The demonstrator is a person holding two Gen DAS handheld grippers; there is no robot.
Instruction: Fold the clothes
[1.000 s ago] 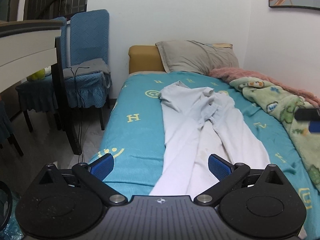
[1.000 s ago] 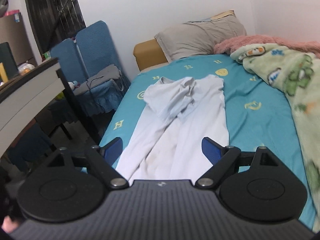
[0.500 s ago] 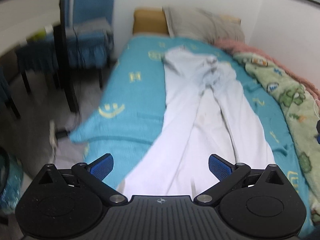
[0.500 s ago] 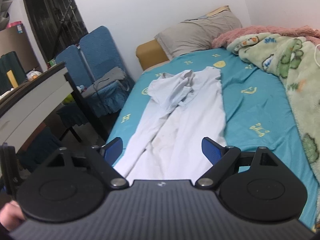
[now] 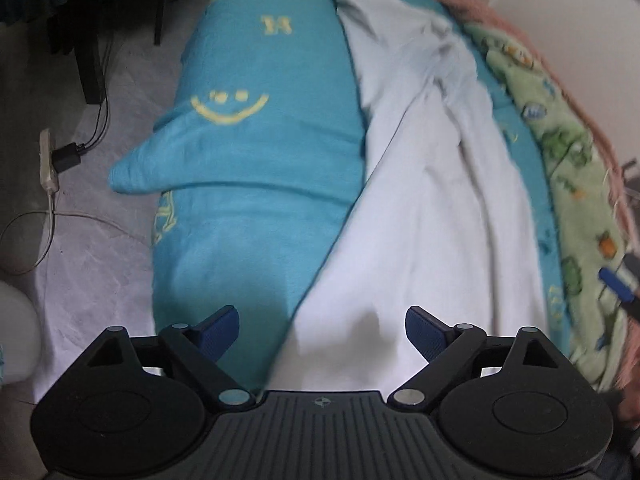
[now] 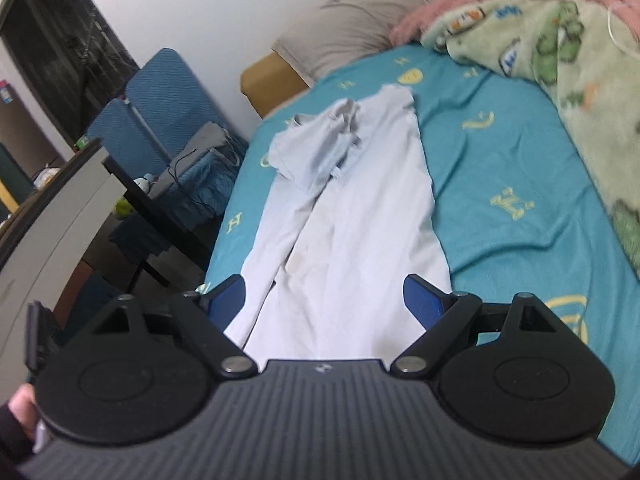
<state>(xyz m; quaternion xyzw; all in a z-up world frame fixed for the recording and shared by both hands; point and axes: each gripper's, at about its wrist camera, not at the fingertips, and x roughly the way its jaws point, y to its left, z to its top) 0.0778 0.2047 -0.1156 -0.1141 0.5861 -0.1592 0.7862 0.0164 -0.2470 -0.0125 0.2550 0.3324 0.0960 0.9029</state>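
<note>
A pair of white trousers [image 5: 432, 208] [image 6: 352, 248] lies lengthwise on a bed with a teal sheet [image 5: 264, 152] [image 6: 520, 184], waist end rumpled toward the pillow, leg ends near me at the foot. My left gripper [image 5: 322, 330] is open, tilted down over the near hem of the left leg at the bed's foot corner. My right gripper [image 6: 324, 296] is open just above the leg ends, nothing between its blue pads [image 6: 422, 300]. A slice of the right gripper [image 5: 618, 286] shows at the far right of the left wrist view.
A green patterned blanket [image 6: 560, 48] and pink fleece run along the bed's right side. A grey pillow [image 6: 360, 16] lies at the head. Blue-covered chairs [image 6: 160, 96] and a desk [image 6: 52, 216] stand left of the bed. A power strip [image 5: 48, 160] with cables lies on the floor.
The left gripper has swung down and forward toward the foot of the bed, so it now looks steeply down on the near hem. The right gripper has moved closer to the leg ends.
</note>
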